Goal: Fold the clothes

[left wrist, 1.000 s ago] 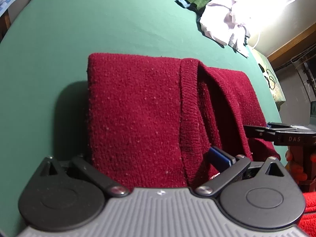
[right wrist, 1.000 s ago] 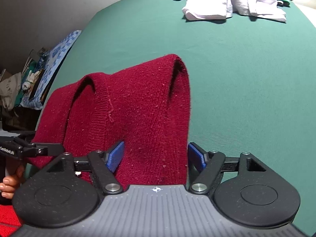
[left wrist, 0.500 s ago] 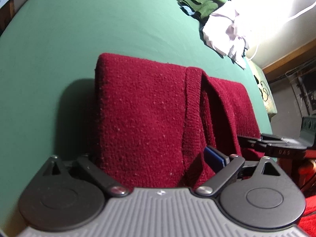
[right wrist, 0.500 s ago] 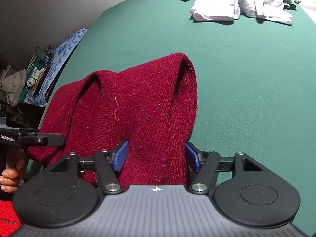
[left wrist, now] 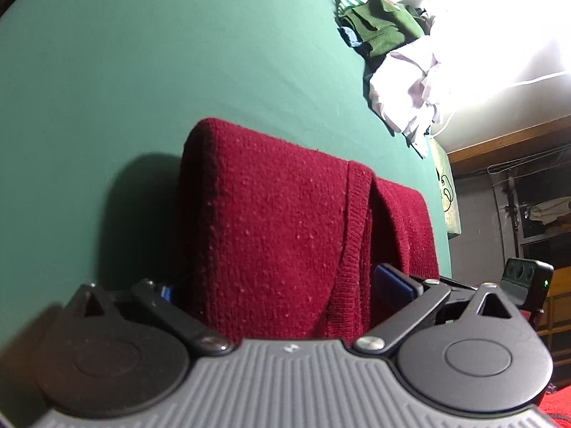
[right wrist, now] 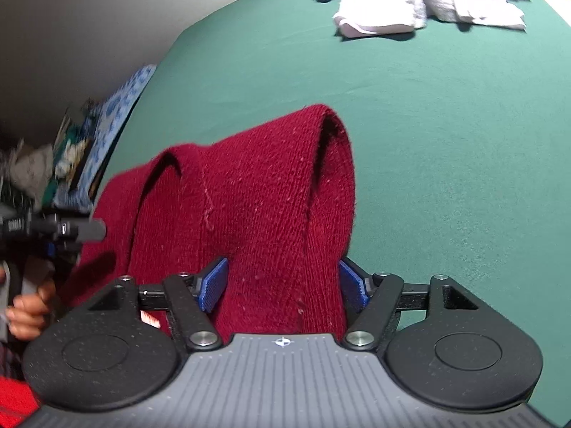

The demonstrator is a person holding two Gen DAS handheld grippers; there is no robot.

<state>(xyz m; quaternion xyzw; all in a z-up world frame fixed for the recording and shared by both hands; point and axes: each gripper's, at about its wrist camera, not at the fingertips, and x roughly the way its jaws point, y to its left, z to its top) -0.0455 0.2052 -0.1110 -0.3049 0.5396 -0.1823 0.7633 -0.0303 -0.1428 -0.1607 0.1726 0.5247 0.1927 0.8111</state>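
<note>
A dark red knit sweater is folded over and held up above the green table. My left gripper is shut on its near edge, blue pads pressing the thick fabric from both sides. In the right wrist view the same sweater arches up from my right gripper, which is shut on the other end of that edge. The left gripper also shows at the left of the right wrist view, with the person's fingers below it.
A pile of white and green clothes lies at the table's far right; it also shows in the right wrist view. Blue patterned items lie off the table's left edge. A bright lamp glares at the far right.
Both grippers have lifted the sweater's held edge higher and carried it forward over the table. The right gripper's pads have closed tighter on the fabric.
</note>
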